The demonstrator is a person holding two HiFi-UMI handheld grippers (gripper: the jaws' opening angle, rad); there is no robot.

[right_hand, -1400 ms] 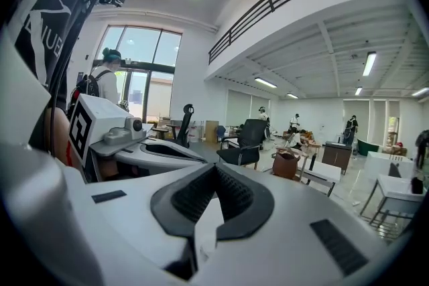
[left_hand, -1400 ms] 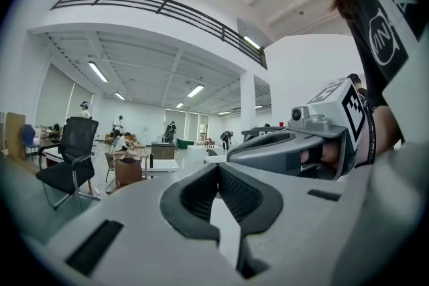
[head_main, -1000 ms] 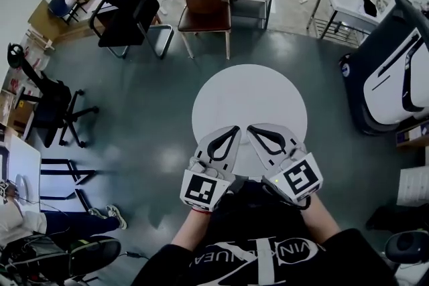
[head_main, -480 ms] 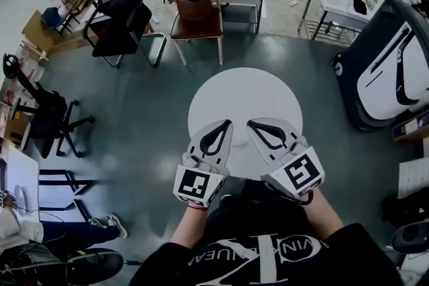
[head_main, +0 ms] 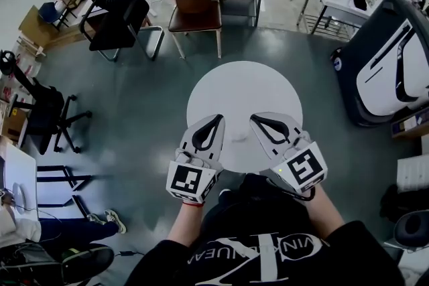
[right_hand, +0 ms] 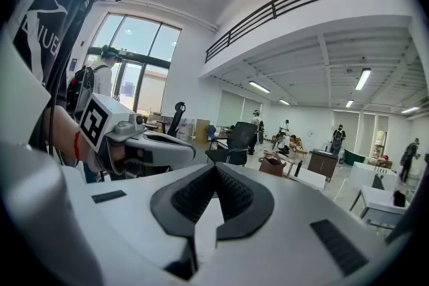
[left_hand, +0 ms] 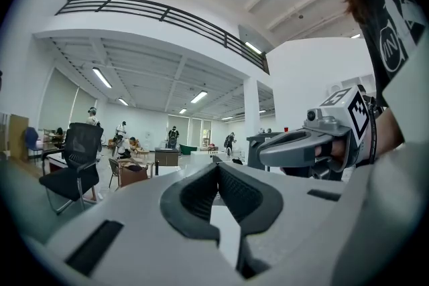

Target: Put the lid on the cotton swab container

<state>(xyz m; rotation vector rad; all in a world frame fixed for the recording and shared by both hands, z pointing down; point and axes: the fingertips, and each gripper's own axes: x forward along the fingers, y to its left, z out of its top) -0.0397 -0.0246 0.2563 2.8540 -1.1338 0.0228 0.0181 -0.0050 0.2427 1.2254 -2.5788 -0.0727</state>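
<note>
Balcony railing [left_hand: 161, 13], gripper views only

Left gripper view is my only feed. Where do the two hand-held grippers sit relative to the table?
Observer: In the head view, the left hand-held gripper and the right hand-held gripper are side by side over the near part of the round white table.
Operator: Is the right one holding anything?
Observer: No. Its own view shows its jaws together with nothing between them.
Operator: Anything lying on the table?
Observer: Only a faint pale smudge between the two grippers, too small to tell what it is.
</note>
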